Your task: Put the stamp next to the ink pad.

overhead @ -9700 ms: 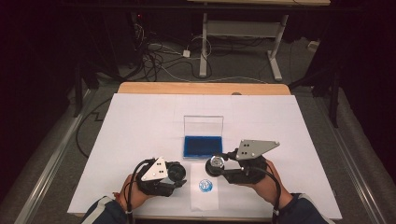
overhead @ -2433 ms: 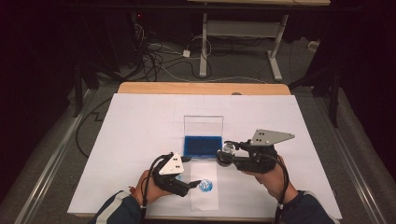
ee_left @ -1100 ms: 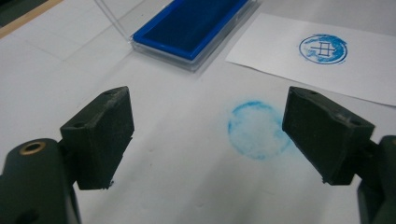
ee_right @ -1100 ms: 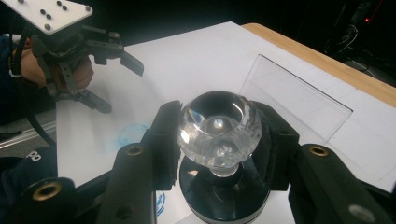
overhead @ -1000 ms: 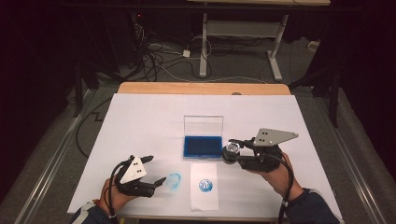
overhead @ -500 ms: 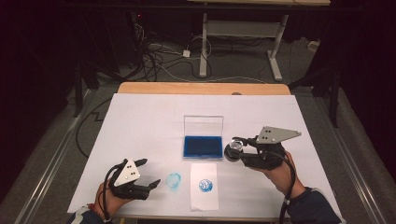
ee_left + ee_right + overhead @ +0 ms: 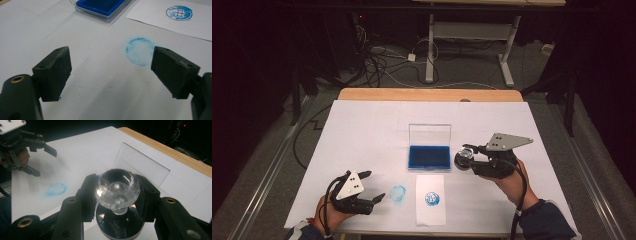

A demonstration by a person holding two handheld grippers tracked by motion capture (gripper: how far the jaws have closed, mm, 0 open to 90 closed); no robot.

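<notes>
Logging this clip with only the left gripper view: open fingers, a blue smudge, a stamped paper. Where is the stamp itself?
Observer: The right gripper has it, shut on the clear knob of the stamp.
Operator: Is it over the ink pad?
Observer: No. In the high view it is just off the right edge of the ink pad.
Operator: Is the pad's lid open?
Observer: Yes, the clear lid stands upright behind it.

The left gripper [image 7: 371, 189] is held low at the near left of the table in the person's left hand [image 7: 328, 214], its jaws spread wide with nothing between them. The right gripper [image 7: 466, 159] is carried in the right hand [image 7: 507, 177], jaws clamped and directed leftward, the forearm entering from below.
</notes>
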